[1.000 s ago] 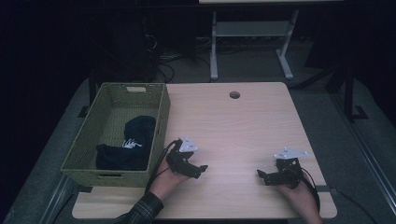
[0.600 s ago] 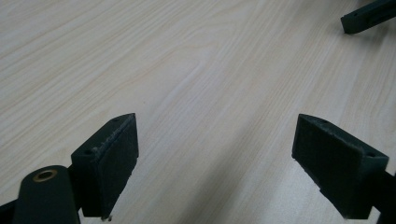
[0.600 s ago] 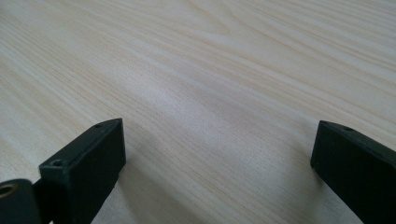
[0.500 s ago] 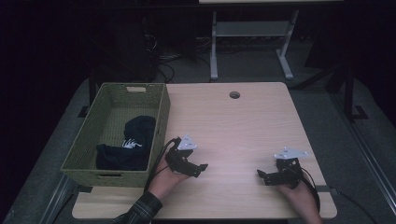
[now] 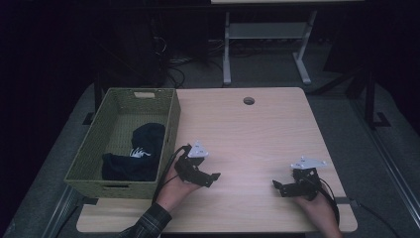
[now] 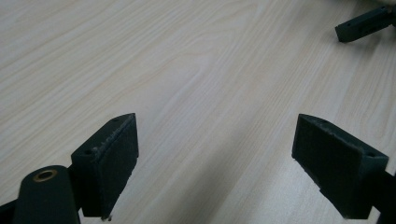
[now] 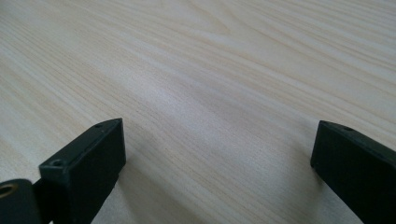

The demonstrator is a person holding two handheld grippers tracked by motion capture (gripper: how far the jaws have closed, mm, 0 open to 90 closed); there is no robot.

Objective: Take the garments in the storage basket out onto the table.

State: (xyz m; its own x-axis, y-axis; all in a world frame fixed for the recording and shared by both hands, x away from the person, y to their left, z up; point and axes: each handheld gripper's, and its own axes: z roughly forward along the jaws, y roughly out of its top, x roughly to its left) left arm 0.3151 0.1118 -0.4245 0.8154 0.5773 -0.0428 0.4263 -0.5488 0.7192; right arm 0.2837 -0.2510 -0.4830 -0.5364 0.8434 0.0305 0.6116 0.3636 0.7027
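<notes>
A green woven basket (image 5: 171, 124) stands on the table's left side with a black garment (image 5: 136, 153) bearing a small white print inside it. My left gripper (image 5: 214, 177) rests low over the wood just right of the basket, jaws open and pointing right, nothing between them (image 6: 215, 163). My right gripper (image 5: 275, 187) sits near the front right of the table, jaws open and pointing left, over bare wood (image 7: 219, 158). In the left gripper view, a jaw tip of the right gripper (image 6: 364, 23) shows at the top right.
The light wooden table (image 5: 257, 134) has a round cable hole (image 5: 248, 100) near its far edge. Behind the table stands a white metal frame (image 5: 267, 44) on a dark floor with cables. The basket's right wall is close to my left hand.
Both grippers stay almost still; the left one has shifted very slightly. Nothing was taken hold of or let go.
</notes>
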